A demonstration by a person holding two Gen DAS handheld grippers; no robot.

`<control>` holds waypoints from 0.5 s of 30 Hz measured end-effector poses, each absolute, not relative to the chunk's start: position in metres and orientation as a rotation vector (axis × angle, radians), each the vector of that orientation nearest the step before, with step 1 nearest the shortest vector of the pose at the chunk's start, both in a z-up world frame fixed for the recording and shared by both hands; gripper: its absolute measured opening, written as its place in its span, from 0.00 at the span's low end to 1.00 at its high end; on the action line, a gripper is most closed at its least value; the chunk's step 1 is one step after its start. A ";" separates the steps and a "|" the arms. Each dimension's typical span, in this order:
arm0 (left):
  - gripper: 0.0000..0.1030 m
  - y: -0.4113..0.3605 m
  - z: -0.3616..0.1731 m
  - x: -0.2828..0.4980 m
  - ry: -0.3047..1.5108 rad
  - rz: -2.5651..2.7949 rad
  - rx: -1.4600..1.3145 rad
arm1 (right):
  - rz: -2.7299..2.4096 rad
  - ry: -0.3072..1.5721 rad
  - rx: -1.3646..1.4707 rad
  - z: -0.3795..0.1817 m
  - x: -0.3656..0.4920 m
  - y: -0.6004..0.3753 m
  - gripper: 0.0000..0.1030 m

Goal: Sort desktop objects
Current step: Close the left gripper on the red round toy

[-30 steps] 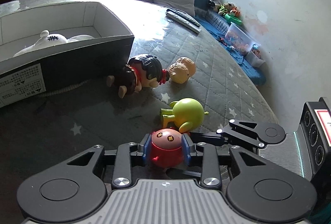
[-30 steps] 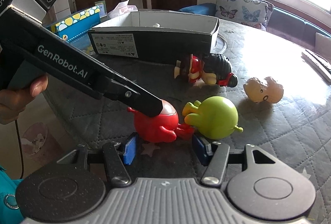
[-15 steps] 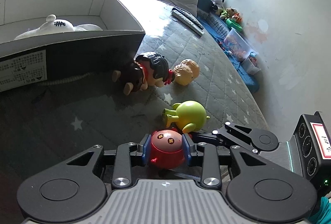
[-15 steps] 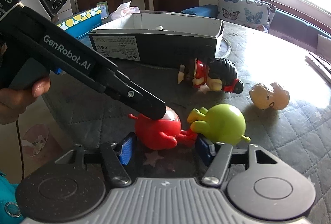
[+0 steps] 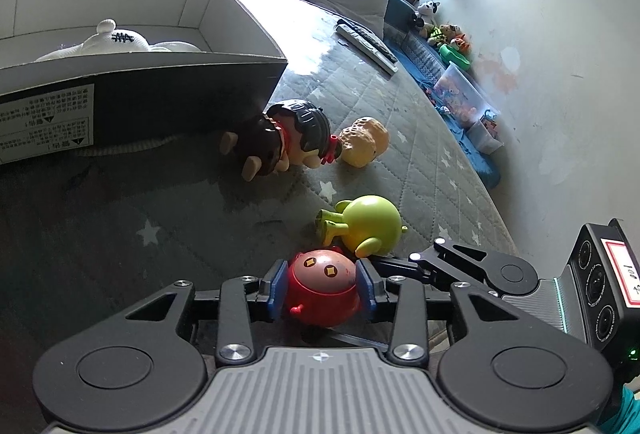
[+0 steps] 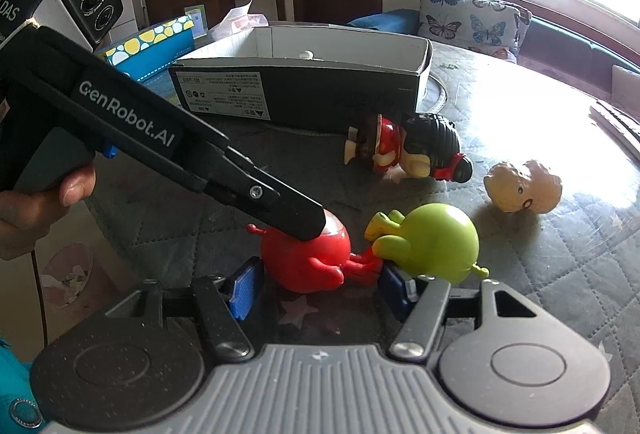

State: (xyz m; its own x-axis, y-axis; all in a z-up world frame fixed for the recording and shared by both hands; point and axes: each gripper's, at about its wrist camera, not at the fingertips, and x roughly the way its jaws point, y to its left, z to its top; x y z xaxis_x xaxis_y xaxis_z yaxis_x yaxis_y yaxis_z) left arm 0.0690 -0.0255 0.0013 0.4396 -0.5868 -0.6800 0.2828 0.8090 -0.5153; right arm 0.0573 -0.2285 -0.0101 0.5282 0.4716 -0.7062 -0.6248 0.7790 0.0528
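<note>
My left gripper [image 5: 322,288] is shut on a red round toy [image 5: 322,294], also in the right wrist view [image 6: 308,258], low over the grey quilted table. My right gripper [image 6: 320,290] is open; its blue pads stand either side of the red toy's legs, not gripping. A green round toy [image 5: 370,224] [image 6: 432,244] lies just beyond, touching the red toy's feet. A black-haired doll [image 5: 286,141] [image 6: 408,149] and a tan lumpy figure [image 5: 364,139] [image 6: 524,185] lie further off. An open black box [image 5: 144,89] [image 6: 304,93] holds a white toy [image 5: 116,41].
Remote controls [image 5: 366,41] lie at the table's far side. A blue dotted box [image 6: 156,41] stands behind the black box. A sofa with butterfly cushions [image 6: 476,21] and a floor bin of toys [image 5: 464,97] sit beyond the table edge.
Both grippers shifted slightly toward the toys; the red toy stays held in the left gripper, and the box looks a little nearer. The right gripper stays open.
</note>
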 end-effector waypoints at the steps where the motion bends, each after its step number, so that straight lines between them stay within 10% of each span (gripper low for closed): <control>1: 0.39 -0.025 0.001 0.068 0.975 -0.554 -0.351 | 0.662 0.772 -0.219 -0.010 0.057 -0.228 0.62; 15: 0.39 -0.004 0.024 0.058 0.886 -0.519 -0.358 | 0.699 0.716 -0.237 0.008 0.055 -0.211 0.62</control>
